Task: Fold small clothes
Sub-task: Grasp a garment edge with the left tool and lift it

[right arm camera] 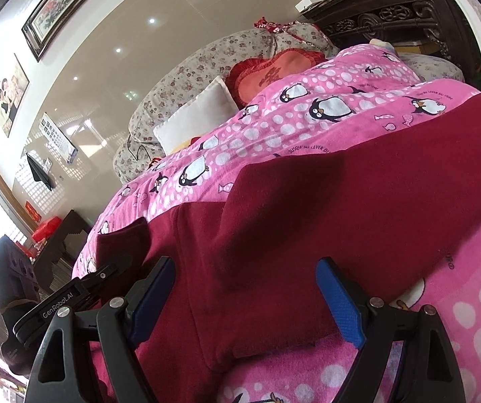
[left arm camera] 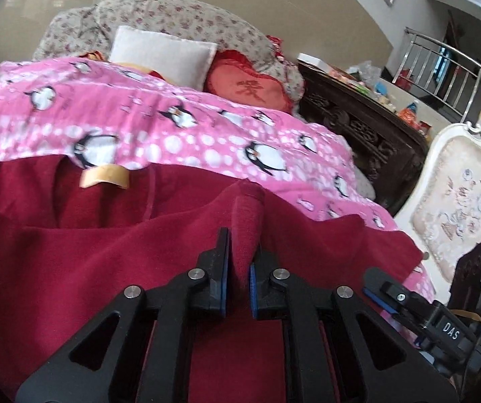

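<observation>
You have 1 dark red garment under 2 grippers, the left gripper and the right gripper. Ahead of them: 1 pink blanket, 2 cushions, 1 white cushion and 1 red cushion.

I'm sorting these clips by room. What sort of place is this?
Probably a lived-in home room: a floral sofa with a white cushion under a pink penguin blanket, and framed pictures on the wall.
</observation>
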Demonstrator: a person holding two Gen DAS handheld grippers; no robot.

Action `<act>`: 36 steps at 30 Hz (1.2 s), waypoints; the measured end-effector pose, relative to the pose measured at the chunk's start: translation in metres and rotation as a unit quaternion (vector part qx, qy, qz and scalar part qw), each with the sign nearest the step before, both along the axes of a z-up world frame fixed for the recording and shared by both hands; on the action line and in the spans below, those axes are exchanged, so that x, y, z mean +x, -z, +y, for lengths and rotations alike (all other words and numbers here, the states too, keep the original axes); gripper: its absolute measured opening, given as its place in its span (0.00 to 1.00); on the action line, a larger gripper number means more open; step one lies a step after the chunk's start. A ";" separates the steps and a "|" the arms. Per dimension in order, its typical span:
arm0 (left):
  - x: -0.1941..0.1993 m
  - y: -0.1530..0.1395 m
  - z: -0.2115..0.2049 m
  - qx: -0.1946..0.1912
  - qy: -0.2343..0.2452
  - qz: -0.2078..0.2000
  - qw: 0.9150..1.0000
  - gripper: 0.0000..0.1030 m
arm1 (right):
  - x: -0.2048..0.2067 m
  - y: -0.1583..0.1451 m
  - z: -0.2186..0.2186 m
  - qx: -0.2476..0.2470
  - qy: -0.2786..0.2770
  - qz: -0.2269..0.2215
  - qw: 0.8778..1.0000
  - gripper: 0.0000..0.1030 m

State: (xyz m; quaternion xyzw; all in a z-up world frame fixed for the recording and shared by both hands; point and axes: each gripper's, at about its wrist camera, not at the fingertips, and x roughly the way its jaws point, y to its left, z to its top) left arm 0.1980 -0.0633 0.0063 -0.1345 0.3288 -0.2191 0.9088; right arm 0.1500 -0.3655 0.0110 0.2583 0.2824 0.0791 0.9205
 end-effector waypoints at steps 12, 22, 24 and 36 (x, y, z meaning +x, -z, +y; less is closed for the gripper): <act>-0.050 -0.033 0.076 0.013 0.016 0.001 1.000 0.38 | 0.002 -0.001 0.004 -0.017 0.004 0.007 1.000 0.82; -0.053 0.024 0.208 0.063 -0.147 0.079 0.984 0.46 | 0.013 -0.068 0.125 -0.221 -0.137 -0.022 0.966 0.82; -0.054 0.021 0.208 0.060 -0.152 0.076 0.984 0.46 | 0.030 -0.063 0.161 -0.237 -0.209 0.006 0.949 0.82; -0.018 0.025 0.235 0.029 -0.176 0.072 0.981 0.48 | 0.062 -0.010 0.188 -0.331 -0.248 0.095 0.906 0.80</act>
